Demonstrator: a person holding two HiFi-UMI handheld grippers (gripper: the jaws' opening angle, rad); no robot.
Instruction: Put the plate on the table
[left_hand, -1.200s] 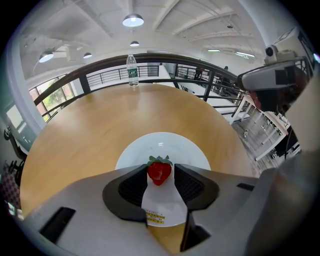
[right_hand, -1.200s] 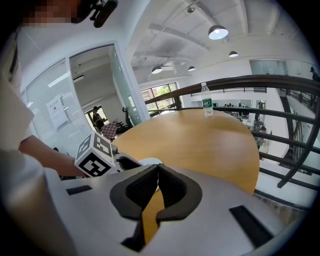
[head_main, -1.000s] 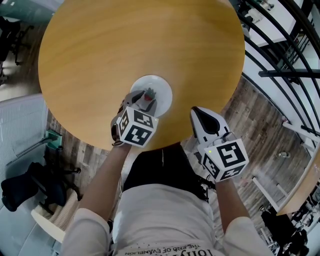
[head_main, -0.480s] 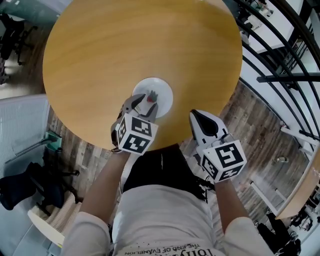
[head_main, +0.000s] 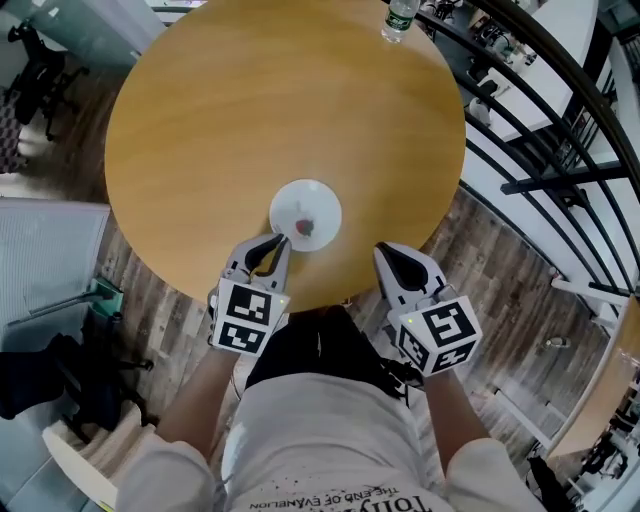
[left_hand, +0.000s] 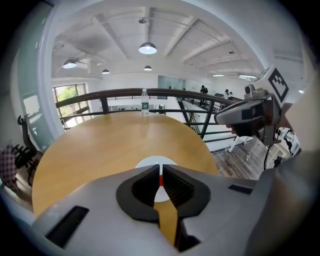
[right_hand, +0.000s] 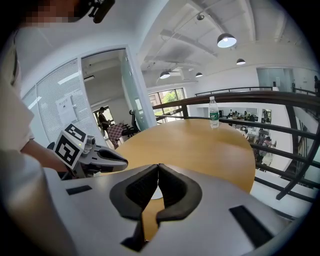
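Nearest you, your left tongs (head_main: 272, 246) hang over the near rim of the table. Their jaws have just been closing and now stand clenched to a thin slit with nothing between them (the white you glimpse through the slit is the plate lying beyond, not something held). Your right tongs (head_main: 388, 256) hover by the same rim, off to the right, clenched tip to tip and likewise empty.

Just past the left tips, and a shade to their right in the head view, the round white plate (head_main: 305, 214) lies flat on the round pale wooden table (head_main: 240, 100), near its front edge. It is apart from both tongs; the left pair is plainly the nearer, and the right pair stands off to its side. Being round, it has no long axis to line up with, so any fresh approach would go straight ahead from the left hand. On the plate sits a small red thing (head_main: 304, 227), a little toward you from the centre; what it is I cannot tell.

From how it lies, the plate looks already set down and let go, so you need only draw clear without nudging its rim.

At the table's far edge a clear plastic bottle with a green label (head_main: 400, 14) stands upright; its contents are too small to tell. Beyond runs a dark metal railing (left_hand: 120, 92).
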